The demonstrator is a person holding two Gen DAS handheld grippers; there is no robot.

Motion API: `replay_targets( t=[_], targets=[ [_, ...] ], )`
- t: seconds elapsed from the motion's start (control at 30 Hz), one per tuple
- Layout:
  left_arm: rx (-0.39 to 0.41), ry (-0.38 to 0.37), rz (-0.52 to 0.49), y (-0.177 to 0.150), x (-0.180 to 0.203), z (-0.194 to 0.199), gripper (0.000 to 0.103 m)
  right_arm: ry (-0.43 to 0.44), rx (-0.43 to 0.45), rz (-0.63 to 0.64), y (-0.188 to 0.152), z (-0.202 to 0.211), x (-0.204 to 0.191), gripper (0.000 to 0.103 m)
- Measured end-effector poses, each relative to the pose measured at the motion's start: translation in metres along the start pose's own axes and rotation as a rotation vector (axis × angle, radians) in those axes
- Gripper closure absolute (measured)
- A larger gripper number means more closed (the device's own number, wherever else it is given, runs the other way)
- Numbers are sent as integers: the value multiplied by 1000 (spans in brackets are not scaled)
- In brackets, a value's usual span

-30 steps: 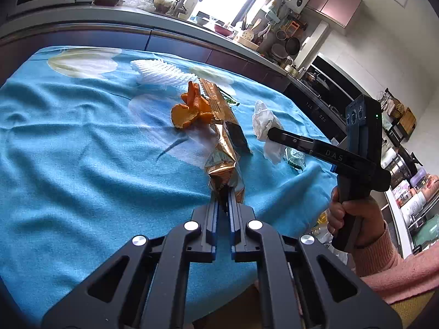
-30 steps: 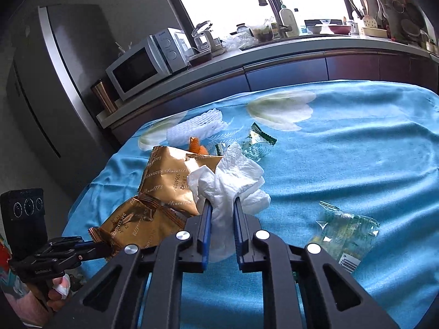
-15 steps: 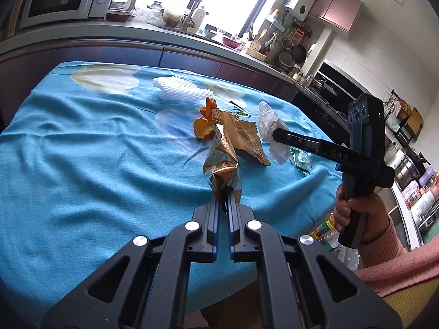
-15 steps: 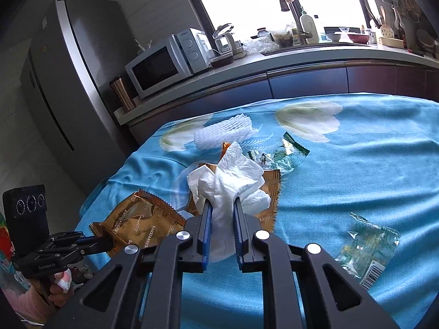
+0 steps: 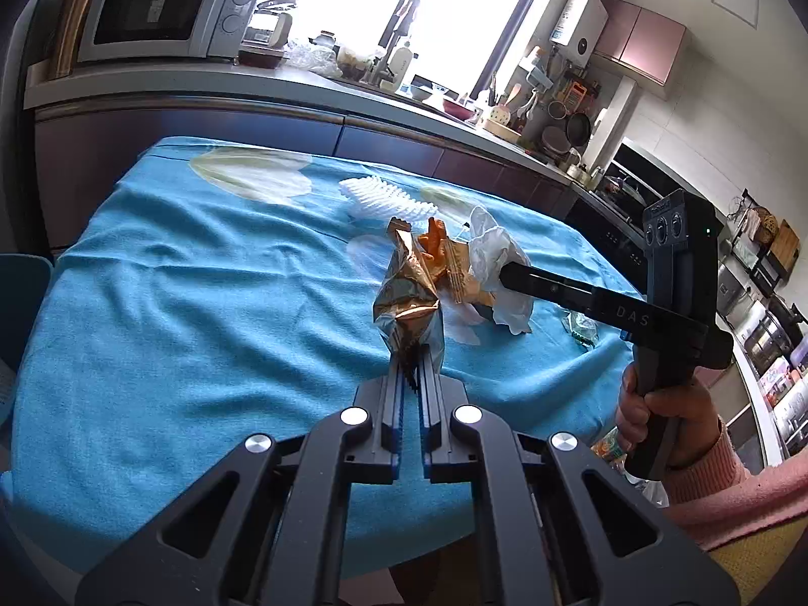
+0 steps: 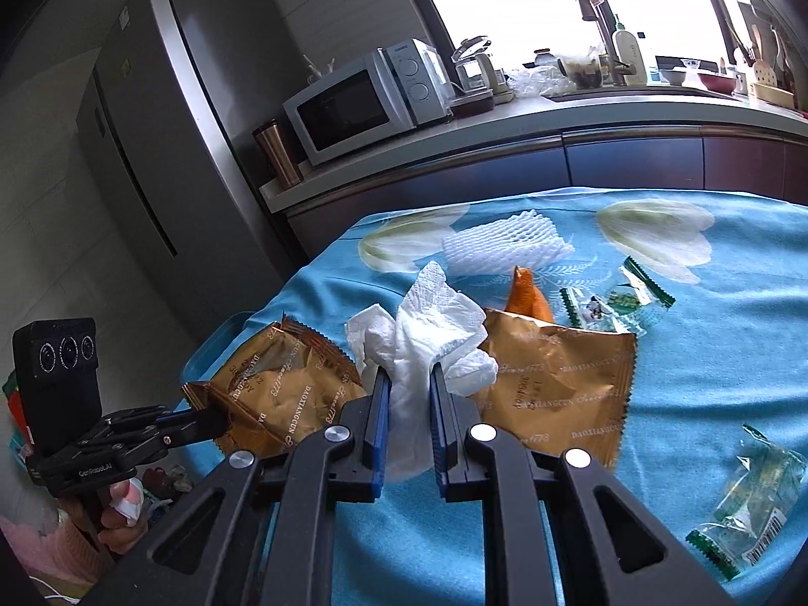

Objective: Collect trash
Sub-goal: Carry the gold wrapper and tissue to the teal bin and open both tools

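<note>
**Both grippers loaded: wrapper in the left, tissue in the right**

My left gripper (image 5: 415, 353) is clamped on the corner of a crumpled gold snack wrapper (image 5: 406, 298), its jaws almost touching with only the foil between them. The wrapper stands up from the fingertips, above the blue tablecloth (image 5: 177, 303). My right gripper (image 6: 410, 379) is closed on a wad of white tissue (image 6: 421, 325), which bulges out above and beside the blue pads. In the left wrist view the same tissue (image 5: 497, 262) sits at the tip of the right gripper's fingers, just to the right of the held wrapper.

On the cloth, a second gold wrapper (image 6: 560, 384) lies flat just behind the tissue, with a piece of orange peel (image 6: 527, 295) touching its far edge. A white foam fruit net (image 6: 505, 245) rests further back. Small clear wrappers with green edges (image 6: 613, 303) lie to the right of the peel, and another clear wrapper with a barcode (image 6: 747, 505) lies near the table's right edge, well apart from the rest.

My right hand (image 5: 666, 414) grips the right handle.
</note>
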State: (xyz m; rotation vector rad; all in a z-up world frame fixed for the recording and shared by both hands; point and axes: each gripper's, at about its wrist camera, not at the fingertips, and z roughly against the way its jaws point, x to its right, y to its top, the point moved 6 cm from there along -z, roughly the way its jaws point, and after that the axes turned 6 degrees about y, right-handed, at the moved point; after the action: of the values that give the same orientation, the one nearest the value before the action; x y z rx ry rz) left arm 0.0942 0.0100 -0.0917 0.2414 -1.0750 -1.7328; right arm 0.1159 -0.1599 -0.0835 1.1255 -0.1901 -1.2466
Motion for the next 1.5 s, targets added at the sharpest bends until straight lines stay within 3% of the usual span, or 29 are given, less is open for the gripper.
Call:
replay_targets(
  t=[1.5],
  targets=[
    [136, 231, 157, 4, -92, 98, 97, 258, -137, 149, 9, -100, -117, 90]
  ],
)
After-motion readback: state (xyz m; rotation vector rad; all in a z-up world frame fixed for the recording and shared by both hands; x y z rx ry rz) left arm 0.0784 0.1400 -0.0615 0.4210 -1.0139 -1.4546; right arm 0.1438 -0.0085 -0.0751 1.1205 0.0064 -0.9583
